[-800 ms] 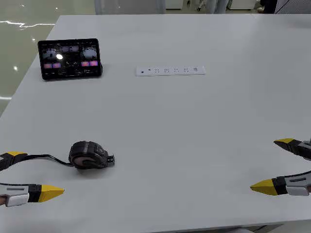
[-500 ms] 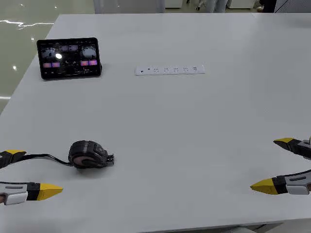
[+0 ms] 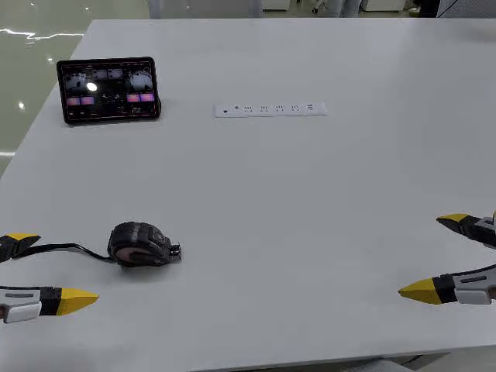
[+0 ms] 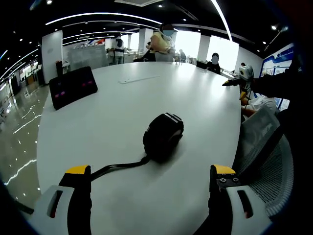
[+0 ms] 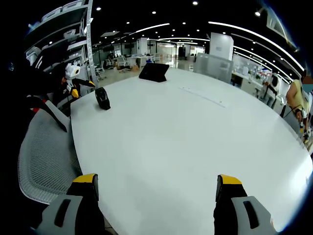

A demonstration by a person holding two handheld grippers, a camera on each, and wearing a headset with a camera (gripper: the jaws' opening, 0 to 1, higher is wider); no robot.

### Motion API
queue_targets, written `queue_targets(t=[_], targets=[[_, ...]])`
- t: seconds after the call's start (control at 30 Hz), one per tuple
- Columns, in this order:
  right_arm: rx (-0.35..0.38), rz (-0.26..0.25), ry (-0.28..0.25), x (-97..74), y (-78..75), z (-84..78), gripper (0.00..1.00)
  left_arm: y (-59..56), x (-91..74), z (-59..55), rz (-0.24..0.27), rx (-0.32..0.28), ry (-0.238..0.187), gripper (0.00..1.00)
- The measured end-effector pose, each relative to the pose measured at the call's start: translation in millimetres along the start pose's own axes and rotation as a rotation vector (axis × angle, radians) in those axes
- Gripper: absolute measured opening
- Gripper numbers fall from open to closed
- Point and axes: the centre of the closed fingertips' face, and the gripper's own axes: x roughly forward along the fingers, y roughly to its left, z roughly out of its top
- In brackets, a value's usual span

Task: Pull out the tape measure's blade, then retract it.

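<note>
- Judging by the layout, the task is taken to be at its very start: the tape measure (image 3: 139,245) lies untouched on the white counter (image 3: 310,178), near its front left edge, with no blade drawn out.
- The left tool (image 3: 66,267) is held with its jaws spread wide and nothing between them, just beside the tape measure; in the left gripper view the case (image 4: 164,134) is seen straight ahead between the two tips.
- The right tool (image 3: 418,256) is likewise held spread and empty, well apart from the case, at the counter's front right.
- A black wrist strap (image 3: 74,249) is seen trailing from the case toward the left tool.
- The blade hook (image 3: 177,250) is seen at the case's right end, facing the right tool.
- For the next move, the case is probably to be pinched by the left tool, and the right tool brought across to the hook.
- A tablet (image 3: 108,90) and a power strip (image 3: 270,109) are left well apart at the far side.
</note>
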Motion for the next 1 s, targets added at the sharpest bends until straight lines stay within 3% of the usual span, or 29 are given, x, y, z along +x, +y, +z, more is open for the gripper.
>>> queue_targets(t=[0.17, 0.23, 0.33, 0.6, 0.8, 0.87, 1.0], targets=[[-0.041, 0.015, -0.026, 2.8, 1.5, 7.7, 0.99, 1.2, 0.9, 4.3, -0.003, 0.021, -0.003, 0.99], [-0.048, 0.022, -0.023, 4.4, 1.9, 9.8, 0.99, -3.2, 1.8, 7.8, -0.028, 0.039, -0.012, 0.99], [-0.063, 0.052, -0.032, 7.1, 6.5, 14.5, 0.99, -5.2, 4.1, 7.9, -0.039, 0.064, 0.008, 0.99], [-0.074, 0.062, -0.036, 13.0, 7.1, 23.9, 0.99, -0.2, 7.8, 17.9, -0.057, 0.124, 0.048, 0.99], [-0.081, 0.084, -0.027, 17.7, 11.8, 26.2, 0.99, 3.0, 13.0, 23.8, -0.075, 0.133, 0.083, 0.99], [-0.082, 0.089, -0.022, 20.3, 12.6, 27.0, 0.99, 5.1, 15.5, 25.6, -0.064, 0.169, 0.09, 0.99], [-0.111, 0.099, -0.018, 24.3, 15.0, 28.9, 0.99, -1.5, 19.0, 30.3, -0.102, 0.168, 0.103, 0.99]])
